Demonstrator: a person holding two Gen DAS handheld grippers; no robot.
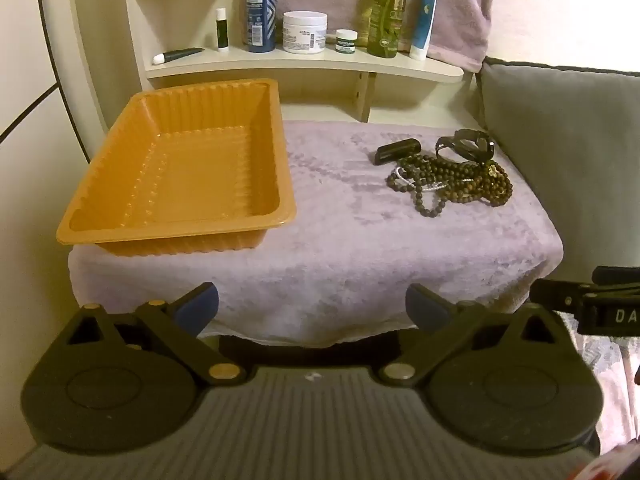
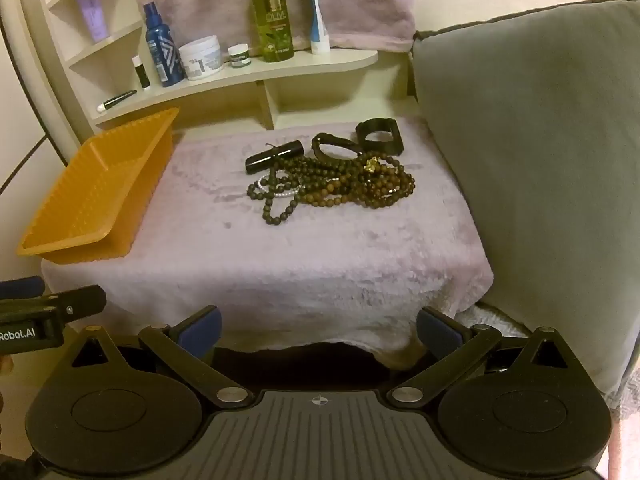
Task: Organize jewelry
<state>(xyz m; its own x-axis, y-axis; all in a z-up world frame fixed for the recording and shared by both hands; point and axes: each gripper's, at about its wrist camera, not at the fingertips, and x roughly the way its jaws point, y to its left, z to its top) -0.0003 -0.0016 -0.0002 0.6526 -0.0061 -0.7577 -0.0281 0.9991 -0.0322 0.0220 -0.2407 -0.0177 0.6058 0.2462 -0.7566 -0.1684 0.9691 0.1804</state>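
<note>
while beads lie beside it, orange tray holds nothing.

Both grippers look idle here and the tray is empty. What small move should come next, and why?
Probably the right gripper should ease forward toward the bead pile. Both grippers hang open short of the towel's near edge, holding nothing. The pile lies straight ahead of the right one, while the tray sits on the left gripper's side.
</note>
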